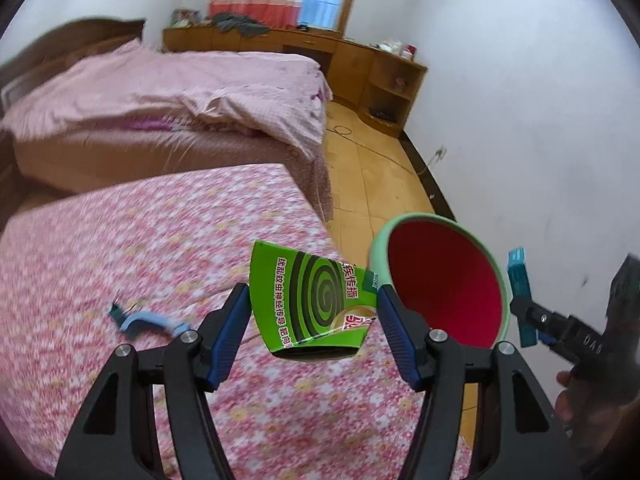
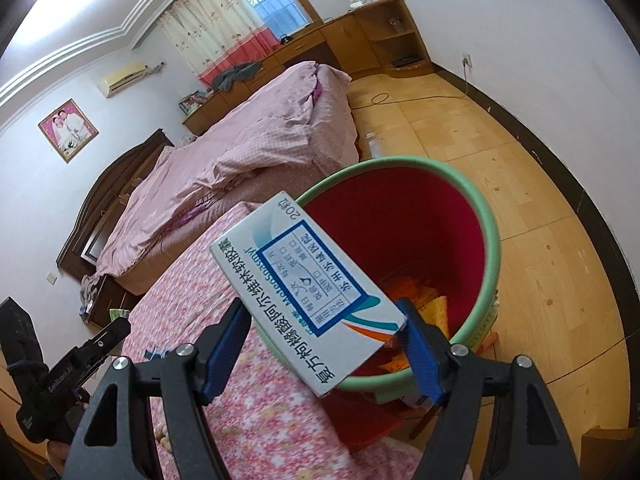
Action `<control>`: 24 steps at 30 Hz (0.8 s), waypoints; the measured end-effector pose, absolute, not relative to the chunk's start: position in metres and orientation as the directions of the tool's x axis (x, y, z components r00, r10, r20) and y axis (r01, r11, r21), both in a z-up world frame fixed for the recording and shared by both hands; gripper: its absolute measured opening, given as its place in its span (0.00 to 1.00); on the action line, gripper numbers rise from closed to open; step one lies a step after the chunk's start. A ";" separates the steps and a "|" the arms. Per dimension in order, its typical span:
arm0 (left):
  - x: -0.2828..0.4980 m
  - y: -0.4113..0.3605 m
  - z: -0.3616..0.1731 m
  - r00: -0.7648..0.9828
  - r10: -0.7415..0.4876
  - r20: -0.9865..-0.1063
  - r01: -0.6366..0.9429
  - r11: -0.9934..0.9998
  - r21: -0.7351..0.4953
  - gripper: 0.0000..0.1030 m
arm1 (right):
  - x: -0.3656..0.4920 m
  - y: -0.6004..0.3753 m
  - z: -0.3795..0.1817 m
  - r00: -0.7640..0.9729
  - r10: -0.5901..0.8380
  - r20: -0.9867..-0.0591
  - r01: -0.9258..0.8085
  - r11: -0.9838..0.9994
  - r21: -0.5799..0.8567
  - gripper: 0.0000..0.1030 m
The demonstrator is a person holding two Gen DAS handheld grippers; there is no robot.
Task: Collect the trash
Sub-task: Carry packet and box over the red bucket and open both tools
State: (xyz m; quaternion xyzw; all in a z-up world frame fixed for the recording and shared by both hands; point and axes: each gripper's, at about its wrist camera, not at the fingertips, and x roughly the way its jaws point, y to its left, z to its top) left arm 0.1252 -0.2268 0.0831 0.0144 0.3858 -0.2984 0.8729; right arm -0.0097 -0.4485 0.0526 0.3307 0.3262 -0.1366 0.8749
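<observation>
A crumpled green mosquito-coil box (image 1: 316,300) hangs above the flowered cover, pinched between the blue pads of my left gripper (image 1: 312,312). Just to its right stands the bin, red inside with a pale green rim (image 1: 378,248). My right gripper (image 2: 324,320) is shut on a white medicine box (image 2: 308,292), which is held over the near rim (image 2: 494,240) of the same bin. Orange wrappers (image 2: 424,300) lie at the bin's bottom. Each gripper shows in the other's view: the right one (image 1: 532,320) beyond the bin, the left one (image 2: 112,332) at the lower left.
A pink flowered cover (image 1: 140,248) spreads under both grippers, with a small blue item (image 1: 148,320) on it. Behind it is a bed with pink bedding (image 1: 168,92). Wooden cabinets (image 1: 360,64) line the far wall. A cable (image 2: 400,100) runs over the wooden floor (image 2: 540,200).
</observation>
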 end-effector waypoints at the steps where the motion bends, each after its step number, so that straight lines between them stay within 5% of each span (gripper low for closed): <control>1: 0.125 -0.234 0.082 0.519 -0.513 -0.684 0.544 0.815 -0.199 0.63 | -0.011 -0.453 0.051 0.751 -0.022 -0.659 0.456 0.739 0.495 0.73; 24: 0.121 -0.349 0.031 0.412 -0.549 -0.727 0.712 0.692 -0.119 0.64 | -0.021 -0.500 0.012 0.753 -0.021 -0.658 0.512 0.646 0.566 0.73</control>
